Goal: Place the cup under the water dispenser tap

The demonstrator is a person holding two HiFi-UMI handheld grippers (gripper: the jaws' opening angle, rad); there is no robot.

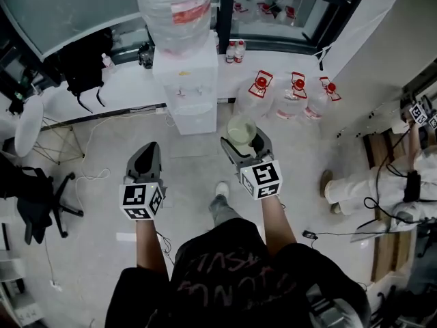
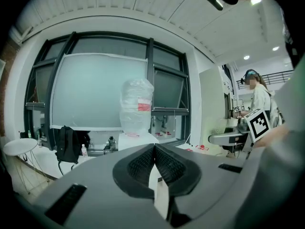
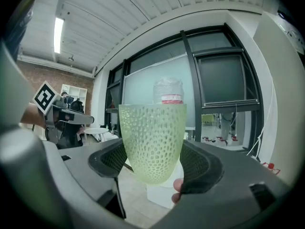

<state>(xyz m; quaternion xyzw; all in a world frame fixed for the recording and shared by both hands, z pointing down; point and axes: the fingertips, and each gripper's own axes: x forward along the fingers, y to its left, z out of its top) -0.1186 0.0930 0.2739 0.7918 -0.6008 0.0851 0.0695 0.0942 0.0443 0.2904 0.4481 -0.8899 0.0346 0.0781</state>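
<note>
Two handheld grippers are hovering above a pale floor as a person is standing in front of a white water dispenser (image 1: 186, 91), which is carrying an upturned, plastic-wrapped bottle (image 1: 174, 5) with a red label. The right gripper (image 1: 244, 145) is clamping a pale green cup (image 1: 240, 128) between its dark pads. In the right gripper view the right gripper (image 3: 152, 163) is pressing both sides of the dimpled, translucent cup (image 3: 152, 142), which is standing upright with its rim level, and the dispenser's bottle (image 3: 167, 92) is rising behind it. The cup is being held in the air in front of the dispenser, apart from it and not under the tap. The left gripper (image 1: 147, 152) is carrying nothing; in the left gripper view its ribbed pads are meeting at the tips, the left gripper (image 2: 153, 163) closed, with the dispenser (image 2: 136, 137) showing beyond. Several clear jugs (image 1: 293, 94) with red caps are sitting on the floor to the right of the dispenser, a black backpack (image 1: 85, 60) is resting on the ledge to its left, and a second person (image 1: 369, 183) in white is working at the right edge.
</note>
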